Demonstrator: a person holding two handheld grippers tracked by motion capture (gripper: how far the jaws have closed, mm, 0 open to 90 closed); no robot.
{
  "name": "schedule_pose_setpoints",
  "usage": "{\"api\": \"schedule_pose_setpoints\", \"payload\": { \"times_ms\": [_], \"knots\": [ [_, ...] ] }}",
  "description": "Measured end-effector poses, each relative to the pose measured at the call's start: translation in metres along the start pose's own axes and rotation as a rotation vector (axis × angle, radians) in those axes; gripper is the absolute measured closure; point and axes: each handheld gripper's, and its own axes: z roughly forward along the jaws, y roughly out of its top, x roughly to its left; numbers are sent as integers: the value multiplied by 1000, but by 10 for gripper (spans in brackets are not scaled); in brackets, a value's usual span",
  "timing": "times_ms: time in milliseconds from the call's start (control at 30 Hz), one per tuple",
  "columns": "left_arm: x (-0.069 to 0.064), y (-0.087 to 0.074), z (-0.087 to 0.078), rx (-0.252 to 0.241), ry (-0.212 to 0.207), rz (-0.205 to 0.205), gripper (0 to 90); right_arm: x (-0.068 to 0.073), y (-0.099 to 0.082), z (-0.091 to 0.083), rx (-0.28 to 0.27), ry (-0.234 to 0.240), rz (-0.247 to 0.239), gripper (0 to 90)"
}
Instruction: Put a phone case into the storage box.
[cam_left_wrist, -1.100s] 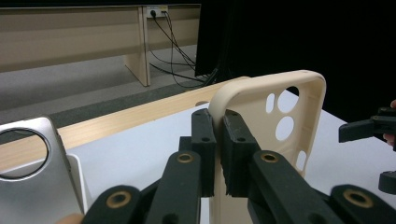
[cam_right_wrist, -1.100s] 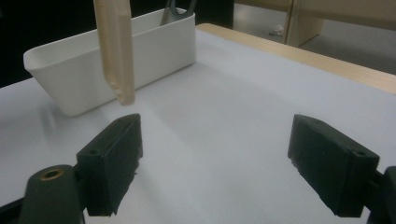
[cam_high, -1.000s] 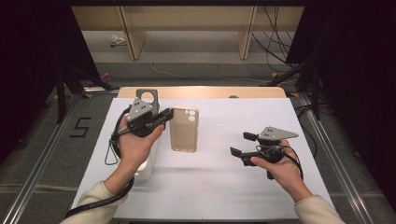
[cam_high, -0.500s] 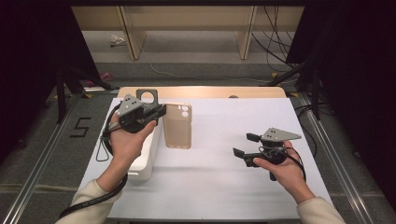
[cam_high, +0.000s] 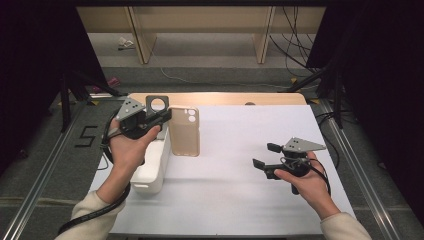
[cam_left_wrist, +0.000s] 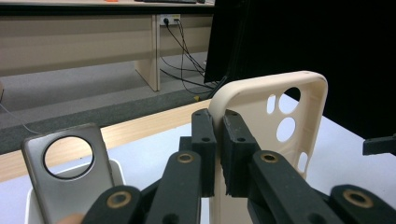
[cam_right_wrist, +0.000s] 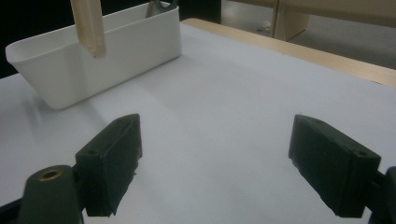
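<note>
The beige phone case (cam_high: 184, 131) hangs clear of the table, left of centre in the high view, clamped by one long edge between the pads of the left gripper (cam_high: 162, 116). Largest of all is the table (cam_high: 235, 195) with its white cover, which takes up the middle and lower part of that view, a strip of bare wood showing along its far edge. Next in size is the white bin (cam_high: 152, 172), a long open tub in the lower left of the frame, lying under the left hand (cam_high: 129, 150) and just left of the hanging case. In the right gripper view the bin sits in the upper left, and the lower corner of the case dangles in front of its near wall, above the cloth. The case itself is upright, camera holes at its top; in the left gripper view it rises from the closed jaws to the upper right, hollow side toward the camera. A grey phone case (cam_left_wrist: 70, 170) with one big round hole stands in the bin at the lower left of that view; in the high view it peeks up behind the left gripper, near the upper left. The right gripper (cam_high: 266, 156) rests low over the cloth at the right of the frame, held in the right hand (cam_high: 305, 182), its jaws spread wide with nothing between them
</note>
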Motion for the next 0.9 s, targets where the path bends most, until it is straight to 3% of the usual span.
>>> {"api": "schedule_pose_setpoints", "payload": {
  "times_ms": [900],
  "knots": [
    [25,5,-11,-2,32,13,846,-4,-5,-6,-1,-14,15,181]
  ]
}}
